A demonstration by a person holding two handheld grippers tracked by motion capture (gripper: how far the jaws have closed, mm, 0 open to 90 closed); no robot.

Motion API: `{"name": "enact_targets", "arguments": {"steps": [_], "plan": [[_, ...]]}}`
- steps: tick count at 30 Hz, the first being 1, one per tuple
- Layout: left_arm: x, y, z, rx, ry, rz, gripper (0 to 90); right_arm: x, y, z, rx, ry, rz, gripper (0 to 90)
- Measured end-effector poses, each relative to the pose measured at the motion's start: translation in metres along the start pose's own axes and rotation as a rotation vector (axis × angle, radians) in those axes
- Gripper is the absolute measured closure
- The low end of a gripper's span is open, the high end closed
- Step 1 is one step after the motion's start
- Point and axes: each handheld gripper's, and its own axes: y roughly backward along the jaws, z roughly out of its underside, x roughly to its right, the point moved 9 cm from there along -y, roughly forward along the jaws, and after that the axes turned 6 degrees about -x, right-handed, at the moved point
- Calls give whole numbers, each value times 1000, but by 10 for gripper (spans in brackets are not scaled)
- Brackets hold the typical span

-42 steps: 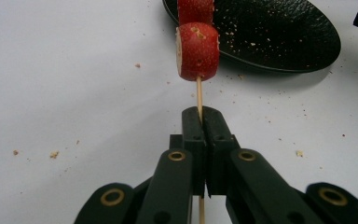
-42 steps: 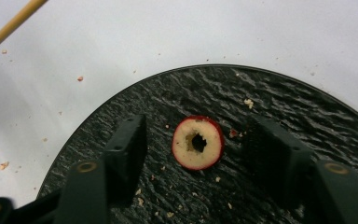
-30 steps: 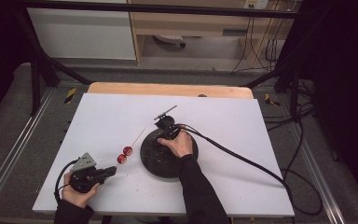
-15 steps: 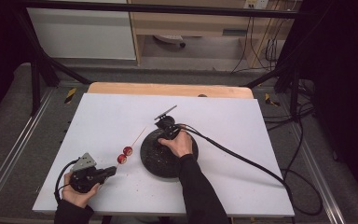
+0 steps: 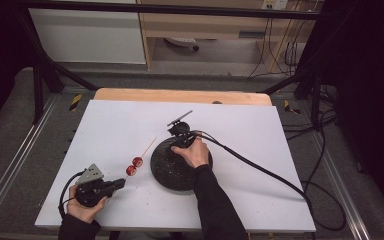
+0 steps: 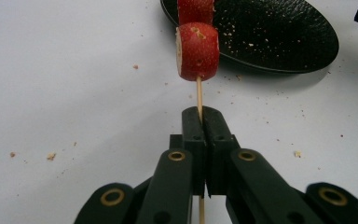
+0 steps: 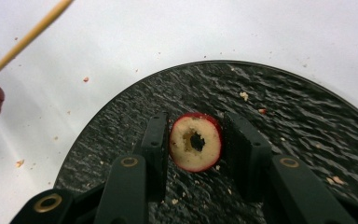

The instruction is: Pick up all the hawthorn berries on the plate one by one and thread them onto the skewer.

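My left gripper (image 5: 120,183) lies low on the white table (image 5: 105,125) at the front left. In the left gripper view it (image 6: 200,114) is shut on a thin wooden skewer (image 6: 198,91). Two red fruit pieces (image 6: 197,51) are threaded on the skewer (image 5: 147,146), which points toward the black plate (image 5: 167,172). My right gripper (image 5: 179,140) reaches down onto that plate. In the right gripper view it (image 7: 196,119) is shut on a red fruit slice (image 7: 196,142) with a pale cut face and a hole in its middle, lying on the plate (image 7: 284,116).
Crumbs dot the plate and the table around it. A thick black cable (image 5: 260,170) trails from the right gripper across the table to the right edge. A wooden board edge (image 5: 180,95) runs along the far side, with a metal frame around the table.
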Motion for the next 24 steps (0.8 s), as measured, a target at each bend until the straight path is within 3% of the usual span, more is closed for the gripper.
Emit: {"name": "enact_targets", "arguments": {"steps": [13,24], "plan": [[3,0,-1,4,-4,1,885,-9,23,2,44,18,-12,629],[7,-2,-3,8,-13,4,886,-11,39,16,122,-8,-56,629]]}}
